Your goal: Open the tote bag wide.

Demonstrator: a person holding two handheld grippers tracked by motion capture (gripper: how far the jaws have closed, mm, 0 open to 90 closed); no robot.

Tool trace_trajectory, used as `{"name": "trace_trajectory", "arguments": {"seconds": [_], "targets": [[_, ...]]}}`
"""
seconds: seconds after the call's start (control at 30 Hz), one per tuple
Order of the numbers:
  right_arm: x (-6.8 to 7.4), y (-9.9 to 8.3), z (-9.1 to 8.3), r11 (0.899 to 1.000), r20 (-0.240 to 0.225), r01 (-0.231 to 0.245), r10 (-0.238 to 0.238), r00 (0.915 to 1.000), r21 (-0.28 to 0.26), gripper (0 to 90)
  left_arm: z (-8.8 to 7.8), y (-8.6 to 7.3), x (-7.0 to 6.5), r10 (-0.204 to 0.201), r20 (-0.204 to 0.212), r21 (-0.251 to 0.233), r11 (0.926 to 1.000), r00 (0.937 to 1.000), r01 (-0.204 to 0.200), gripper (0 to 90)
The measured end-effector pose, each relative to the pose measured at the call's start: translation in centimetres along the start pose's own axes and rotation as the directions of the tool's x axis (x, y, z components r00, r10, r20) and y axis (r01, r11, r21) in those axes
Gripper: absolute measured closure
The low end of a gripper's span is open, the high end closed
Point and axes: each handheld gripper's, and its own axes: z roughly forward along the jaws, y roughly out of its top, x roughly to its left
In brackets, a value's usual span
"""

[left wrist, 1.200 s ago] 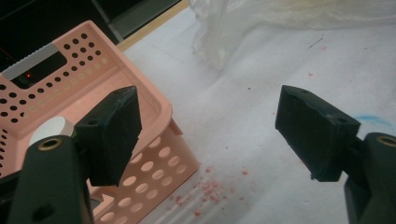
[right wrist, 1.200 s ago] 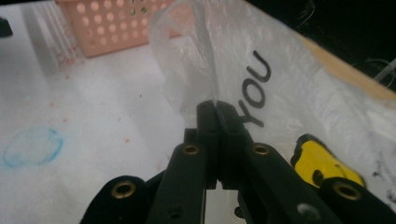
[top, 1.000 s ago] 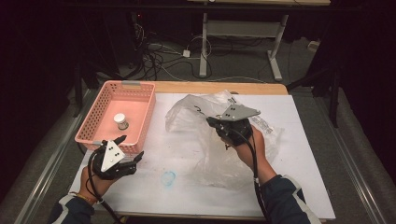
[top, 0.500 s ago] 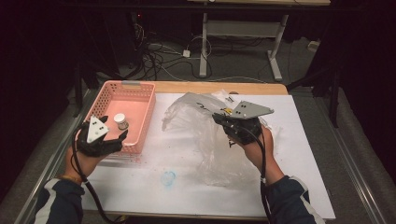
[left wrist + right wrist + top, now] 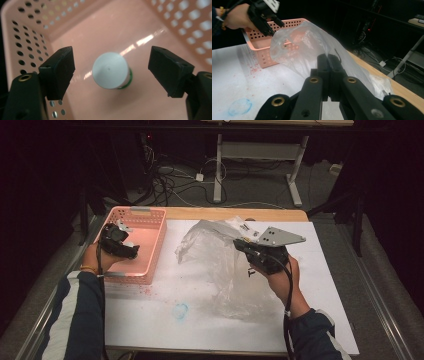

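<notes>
Here, from the high view, my left tongs (image 5: pixel 116 239) hang over the pink basket (image 5: pixel 150 251) at the left of the desk (image 5: pixel 200 330), pointing down into it, my hand wrapped round the body. My right tongs (image 5: pixel 250 251) sit near the middle of the desk with the grey plate on top, their tips at the crumpled clear plastic bag (image 5: pixel 220 265), whose upper part is lifted off the white sheet while the rest spreads toward me. A small blue smudge (image 5: pixel 180 310) marks the sheet in front of the bag.

In the left gripper view, my left tongs (image 5: pixel 111 67) stand wide open, one black jaw on either side of a small white-capped bottle (image 5: pixel 111 71) with a green band round its foot. The bottle stands upright on the basket's (image 5: pixel 32 37) floor, seen from above, and neither pad touches it; there is clear pink floor between each jaw and the cap.

In the right gripper view, my right tongs (image 5: pixel 329 65) are pressed fully together with the bag's (image 5: pixel 312 47) film pinched between the pads, and the plastic billows up and away from them toward the basket (image 5: pixel 262 50). Beyond it my left hand (image 5: pixel 237 17) holds the other tongs (image 5: pixel 267 18) above the basket's rim. The blue smudge (image 5: pixel 239 106) lies low at the left.
</notes>
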Motion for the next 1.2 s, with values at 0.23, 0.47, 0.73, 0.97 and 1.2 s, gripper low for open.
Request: {"name": "trace_trajectory", "arguments": {"seconds": [0.23,0.47,0.73,0.97,1.2], "targets": [[0.2,-0.1,0.0,1.000,-0.009,0.009,-0.008,0.9999,0.004,90.0,1.8,0.4,1.0,-0.024,0.083,0.099,0.9949,0.9962,0.016,40.4],[0.3,-0.5,0.2,0.999,0.001,0.030,-0.030,0.9995,0.029,90.0,1.7,0.4,1.1,-0.025,0.103,0.090,0.9958,0.9943,0.016,48.4],[0.3,-0.6,0.2,0.999,0.008,0.023,-0.023,0.9997,0.022,90.0,1.2,0.7,0.4,0.017,0.099,0.086,0.9960,0.9949,-0.026,48.7],[0.2,-0.5,0.0,1.000,0.010,0.013,-0.013,0.9999,0.008,90.0,-2.1,0.1,-0.5,0.043,0.084,-0.091,0.9952,0.9955,-0.036,48.7],[0.8,-0.5,0.4,1.000,0.017,0.016,-0.016,0.9997,0.027,90.0,-5.8,-2.6,-2.4,0.075,0.111,-0.318,0.9473,0.9910,-0.036,48.7]]}}
